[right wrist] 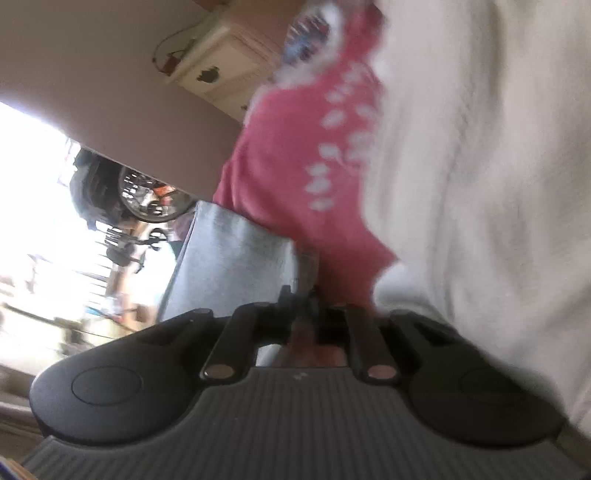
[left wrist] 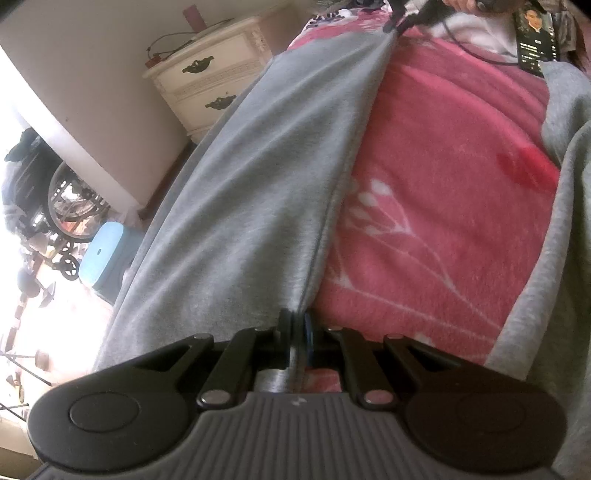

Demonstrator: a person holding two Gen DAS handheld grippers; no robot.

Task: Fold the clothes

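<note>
Left gripper [left wrist: 295,325] pinched together on the seamed edge of the grey garment [left wrist: 258,166], which stretches taut away from it, lifted above the pink floral blanket [left wrist: 443,184]. At the far end of that same edge, right gripper [left wrist: 397,20] nipping the cloth too (only its tips in sight from the left wrist view). From the right wrist view: fingers drawn close together with grey fabric at the tips, though too blurred to swear to the clamp.

Risks, judged from here:
- Edge slipping out of one pinch, since only a thin hem sits between the pads; a sharp tug or uneven pull would do it.
- Hanging grey cloth on the right side [left wrist: 569,221] dragging over the blanket and folding crooked.
- White garment [right wrist: 480,184] lying close by (blurred), liable to get caught up in the fold.

Count: two grippers, one grey garment held, one white garment, one pink blanket, one cream dresser [left wrist: 207,81] with two dark drawer handles visible, one blue stool [left wrist: 105,260], one wheelchair [left wrist: 55,192].
</note>
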